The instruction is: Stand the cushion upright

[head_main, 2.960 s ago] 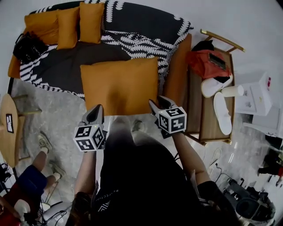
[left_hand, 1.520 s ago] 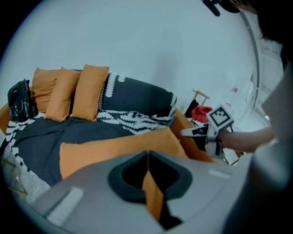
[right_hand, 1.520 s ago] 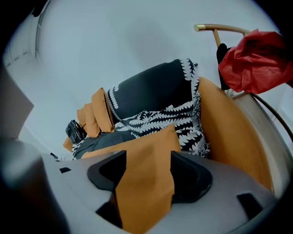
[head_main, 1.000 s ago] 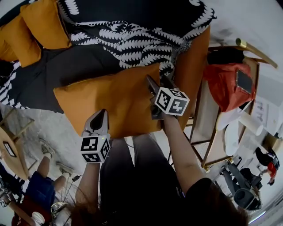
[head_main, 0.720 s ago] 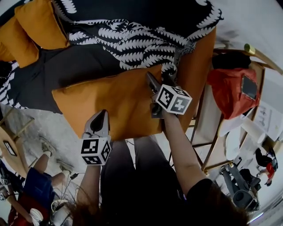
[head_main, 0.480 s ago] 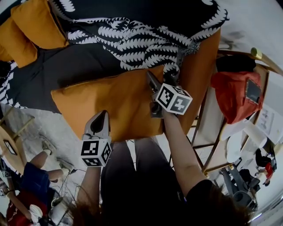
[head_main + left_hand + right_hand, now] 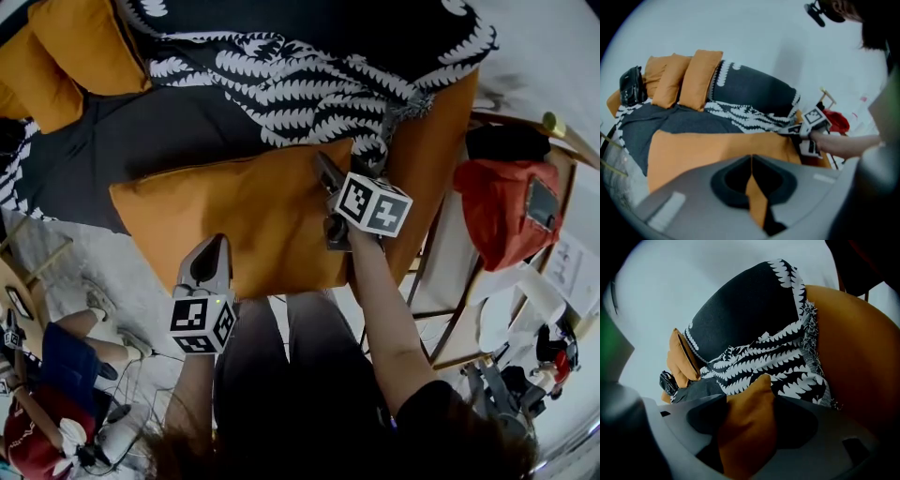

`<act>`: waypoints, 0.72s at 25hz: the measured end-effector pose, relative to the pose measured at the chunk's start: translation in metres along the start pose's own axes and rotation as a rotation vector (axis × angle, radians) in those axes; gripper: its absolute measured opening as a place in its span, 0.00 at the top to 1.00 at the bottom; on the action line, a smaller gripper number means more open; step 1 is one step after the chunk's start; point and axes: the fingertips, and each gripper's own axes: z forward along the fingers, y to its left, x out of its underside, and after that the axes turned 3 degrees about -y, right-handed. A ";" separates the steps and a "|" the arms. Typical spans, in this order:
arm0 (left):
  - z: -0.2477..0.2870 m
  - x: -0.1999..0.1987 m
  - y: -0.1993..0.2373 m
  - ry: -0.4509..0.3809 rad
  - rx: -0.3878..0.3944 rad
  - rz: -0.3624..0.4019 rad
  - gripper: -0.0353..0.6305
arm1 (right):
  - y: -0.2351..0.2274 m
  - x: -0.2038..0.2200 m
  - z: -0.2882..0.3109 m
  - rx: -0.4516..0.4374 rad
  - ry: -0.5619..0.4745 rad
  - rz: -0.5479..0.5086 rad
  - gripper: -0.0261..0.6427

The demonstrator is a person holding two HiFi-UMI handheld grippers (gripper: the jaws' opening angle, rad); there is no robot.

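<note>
A large orange cushion [image 7: 244, 220] lies flat along the front of the sofa seat. My left gripper [image 7: 217, 242] sits at its near edge, jaws shut with a thin strip of orange fabric pinched between them [image 7: 751, 157]. Over the cushion's far right corner is my right gripper [image 7: 339, 171]. Its jaws stand wide and have just been closing, and the plump corner [image 7: 750, 427] fills the gap between them and bulges against both sides. The cushion's body [image 7: 708, 150] spreads ahead of the left jaws.
A black and white patterned throw [image 7: 309, 84] covers the sofa behind the cushion. Smaller orange cushions [image 7: 75, 47] lean at the back left, and the orange sofa arm [image 7: 422, 159] rises on the right. Beyond it stands a wooden side table with a red bag [image 7: 502, 202]. A person [image 7: 47, 375] is at lower left.
Three seconds ago my right gripper hung at the cushion's front edge; now it is over the far right corner. In the last second it sank slightly. The left gripper stays put.
</note>
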 end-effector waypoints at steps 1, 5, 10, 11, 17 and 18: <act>-0.002 0.000 0.001 -0.004 -0.006 0.000 0.93 | 0.001 0.000 -0.001 -0.002 0.007 -0.011 0.49; -0.018 -0.004 0.017 -0.020 -0.038 -0.004 0.92 | 0.016 0.003 -0.008 0.017 0.026 -0.088 0.60; -0.036 -0.003 0.037 -0.048 -0.101 -0.042 0.89 | 0.017 0.002 -0.020 0.048 0.016 -0.156 0.70; -0.040 -0.002 0.041 -0.054 -0.112 -0.046 0.89 | 0.016 0.001 -0.022 0.056 0.009 -0.166 0.72; -0.048 0.010 0.078 -0.059 -0.137 -0.062 0.89 | 0.031 0.000 -0.034 0.108 -0.029 -0.246 0.75; -0.050 0.011 0.083 -0.064 -0.137 -0.063 0.89 | 0.032 0.001 -0.036 0.119 -0.038 -0.249 0.76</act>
